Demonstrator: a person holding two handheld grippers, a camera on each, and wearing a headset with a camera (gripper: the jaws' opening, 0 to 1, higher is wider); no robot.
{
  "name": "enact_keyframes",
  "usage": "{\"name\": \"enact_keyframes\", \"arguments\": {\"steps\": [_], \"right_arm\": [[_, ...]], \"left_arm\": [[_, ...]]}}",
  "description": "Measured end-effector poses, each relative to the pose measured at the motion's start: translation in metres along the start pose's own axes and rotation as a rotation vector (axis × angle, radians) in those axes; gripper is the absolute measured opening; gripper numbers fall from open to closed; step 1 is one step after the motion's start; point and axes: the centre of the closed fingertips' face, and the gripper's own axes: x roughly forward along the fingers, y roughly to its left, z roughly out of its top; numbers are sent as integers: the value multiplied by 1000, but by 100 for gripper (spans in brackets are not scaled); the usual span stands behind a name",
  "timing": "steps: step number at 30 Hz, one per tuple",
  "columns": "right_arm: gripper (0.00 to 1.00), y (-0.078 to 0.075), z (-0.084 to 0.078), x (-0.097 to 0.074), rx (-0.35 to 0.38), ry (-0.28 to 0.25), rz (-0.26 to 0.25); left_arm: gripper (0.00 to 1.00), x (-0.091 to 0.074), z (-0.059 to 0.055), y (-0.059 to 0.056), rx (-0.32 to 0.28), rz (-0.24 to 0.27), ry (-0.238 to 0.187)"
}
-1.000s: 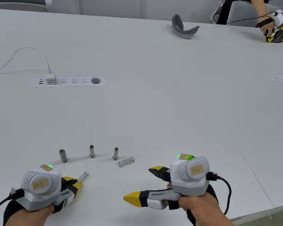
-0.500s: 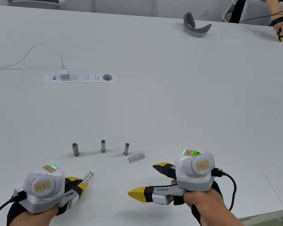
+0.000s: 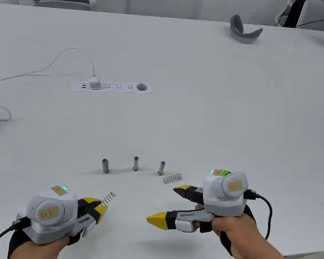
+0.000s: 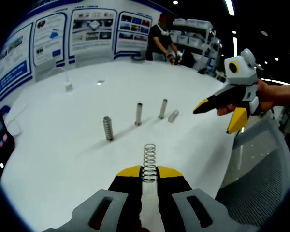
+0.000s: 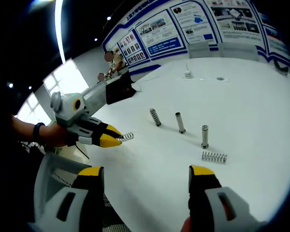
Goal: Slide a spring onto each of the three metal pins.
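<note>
Head view first: what is hard to make out?

The left gripper hides most of its jaws under its own body, so just the yellow tips show. The near end of the held spring is lost between them.

Is it gripped, then?

Yes. In the left gripper view the jaws are closed on its lowest coils. The rest stands free and points toward the middle pin.

And the other pins?

The left pin is wrapped in a fitted spring, so little of its metal shows. The right pin is bare, like the middle pin. A loose spring lies flat just beside the right pin, on its near right side.

Where is the right gripper?

Near and to the right of the middle pin, well apart from it. Its jaws are spread wide with nothing between them.

How much room is there?

Bare table lies between the middle pin and both grippers. Beyond the middle pin it runs bare to the power strip. The table's near edge shows close behind the right gripper, and a cable runs off the left side.
</note>
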Motion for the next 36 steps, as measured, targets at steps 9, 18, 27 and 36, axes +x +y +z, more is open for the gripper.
{"name": "enact_keyframes", "arguments": {"steps": [9, 18, 27, 36], "right_arm": [[68, 18, 11, 16, 27, -15, 80], [65, 34, 22, 32, 36, -15, 140], [57, 48, 43, 47, 137, -78, 224], [43, 60, 55, 51, 204, -112, 290]], "left_arm": [[11, -17, 14, 5, 29, 11, -29], [11, -27, 14, -2, 26, 18, -42], [11, -34, 22, -13, 46, 5, -62], [11, -35, 32, -19, 69, -14, -78]]}}
